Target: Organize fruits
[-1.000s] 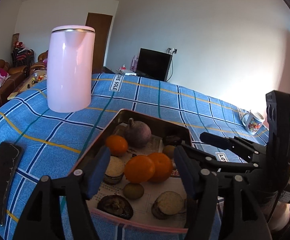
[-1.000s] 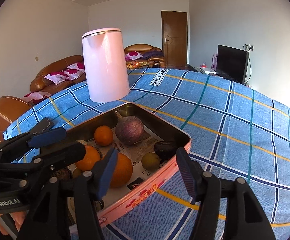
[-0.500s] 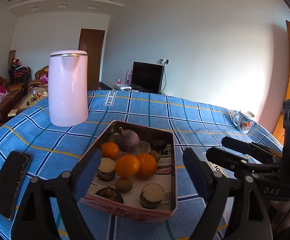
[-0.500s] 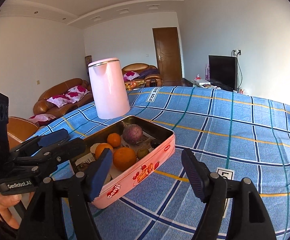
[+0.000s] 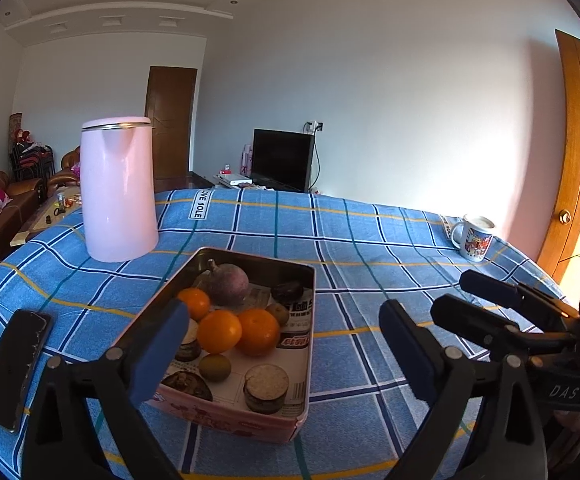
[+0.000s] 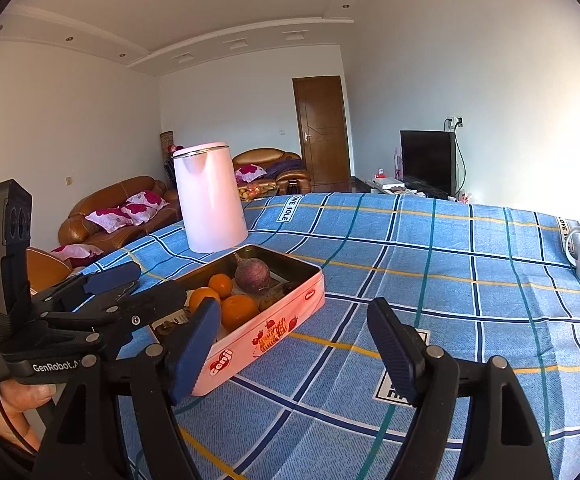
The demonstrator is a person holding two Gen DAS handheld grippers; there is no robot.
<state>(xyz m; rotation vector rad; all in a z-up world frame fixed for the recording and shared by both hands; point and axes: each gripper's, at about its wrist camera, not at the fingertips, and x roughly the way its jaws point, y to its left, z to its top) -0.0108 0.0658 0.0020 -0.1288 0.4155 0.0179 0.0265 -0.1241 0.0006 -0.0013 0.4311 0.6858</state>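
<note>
Both claws empty, jaws just opened: left claw [image 5: 284, 346] wide, right claw [image 6: 293, 344] wide. Fruit sits in tin [image 5: 309, 320] on table [image 5: 369, 240], left of centre. Risk: oranges [image 5: 236, 330] crowded together; a grab could nudge neighbours.

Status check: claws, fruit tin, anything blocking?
Left claw and right claw open, empty, jaws just widening. Fruit tin on table, oranges inside. Kettle behind, nothing blocking.

Left fingers [image 5: 158, 350] perhaps hide fruit.
</note>
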